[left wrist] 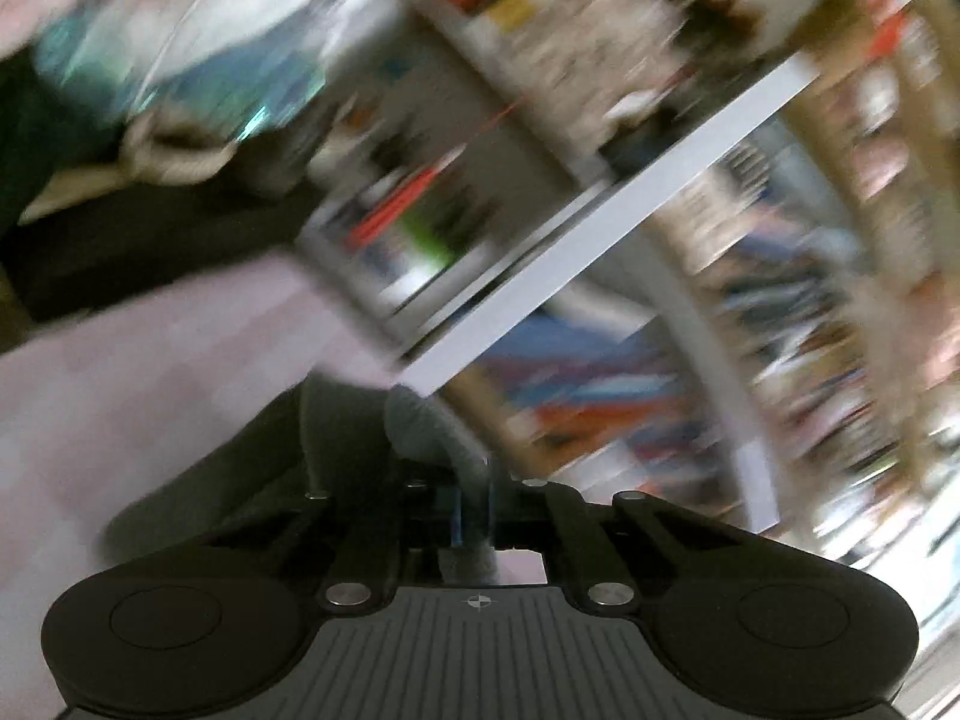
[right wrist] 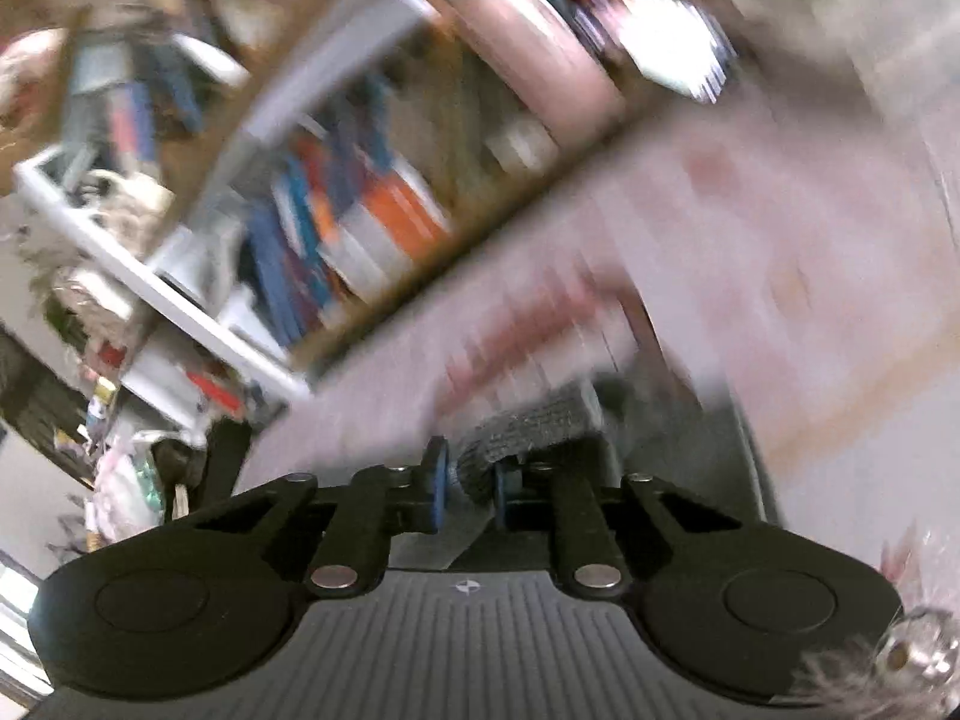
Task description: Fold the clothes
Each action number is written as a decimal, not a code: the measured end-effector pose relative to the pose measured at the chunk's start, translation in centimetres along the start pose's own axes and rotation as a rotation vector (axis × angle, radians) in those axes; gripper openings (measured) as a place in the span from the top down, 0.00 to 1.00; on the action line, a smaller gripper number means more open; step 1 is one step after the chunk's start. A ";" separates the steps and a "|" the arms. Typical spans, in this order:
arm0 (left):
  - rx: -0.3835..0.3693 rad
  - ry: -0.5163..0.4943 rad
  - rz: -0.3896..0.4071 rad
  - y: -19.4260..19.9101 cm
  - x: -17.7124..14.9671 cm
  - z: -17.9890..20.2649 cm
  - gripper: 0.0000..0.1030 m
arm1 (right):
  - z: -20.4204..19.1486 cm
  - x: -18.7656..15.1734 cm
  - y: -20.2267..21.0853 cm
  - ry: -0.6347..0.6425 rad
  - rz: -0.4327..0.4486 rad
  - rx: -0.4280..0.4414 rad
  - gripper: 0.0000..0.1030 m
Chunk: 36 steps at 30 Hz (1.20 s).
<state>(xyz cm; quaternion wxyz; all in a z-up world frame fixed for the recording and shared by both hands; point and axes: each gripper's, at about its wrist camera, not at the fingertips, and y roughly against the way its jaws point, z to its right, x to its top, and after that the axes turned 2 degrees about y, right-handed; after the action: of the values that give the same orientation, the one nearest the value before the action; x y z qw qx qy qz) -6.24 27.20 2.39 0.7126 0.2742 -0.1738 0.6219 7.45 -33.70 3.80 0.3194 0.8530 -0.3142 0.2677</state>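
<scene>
Both views are badly motion-blurred. My left gripper (left wrist: 474, 510) is shut on grey fabric of a garment (left wrist: 426, 426), whose dark grey body hangs to the left (left wrist: 240, 480). My right gripper (right wrist: 468, 489) is shut on a ribbed grey edge of the same kind of garment (right wrist: 534, 420), which sticks out between the blue pads. The garment is lifted off the pale pink surface (left wrist: 120, 372), which also shows in the right wrist view (right wrist: 780, 240).
A white shelf unit (left wrist: 600, 228) full of books and small items fills the background; it also shows in the right wrist view (right wrist: 180, 300). A pile of pale and teal cloth (left wrist: 180, 60) lies at the upper left.
</scene>
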 end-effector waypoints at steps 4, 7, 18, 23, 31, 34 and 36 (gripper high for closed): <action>0.020 -0.034 0.024 4.1 -1.4 -1.5 0.94 | -0.7 -0.1 4.6 0.027 0.117 0.080 0.87; 0.229 -0.030 -0.157 3.4 -3.6 -5.2 0.94 | 2.3 -2.7 3.5 -0.039 -0.054 -0.028 0.87; 0.197 0.015 -0.143 4.1 -4.8 -5.5 0.94 | 2.3 -3.8 2.8 -0.001 -0.056 -0.073 0.87; 0.217 0.000 -0.131 4.8 -5.5 -5.3 0.94 | 0.8 -4.0 3.2 0.106 -0.033 -0.095 0.87; 0.323 -0.123 -0.075 7.4 -5.5 -3.7 0.64 | 4.1 -6.1 3.5 0.011 -0.083 -0.188 0.62; 0.349 -0.151 -0.060 7.6 -5.4 -3.4 0.52 | 4.4 -6.1 4.8 0.018 -0.062 -0.231 0.50; 0.362 -0.150 -0.068 7.3 -5.3 -3.5 0.51 | 4.6 -6.1 5.1 0.008 -0.067 -0.248 0.40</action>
<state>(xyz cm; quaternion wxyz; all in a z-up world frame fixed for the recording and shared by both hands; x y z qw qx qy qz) -14.65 25.72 -2.23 0.6573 0.4490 -0.1026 0.5965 0.98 -37.85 -1.31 0.4322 0.8160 -0.3150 0.2193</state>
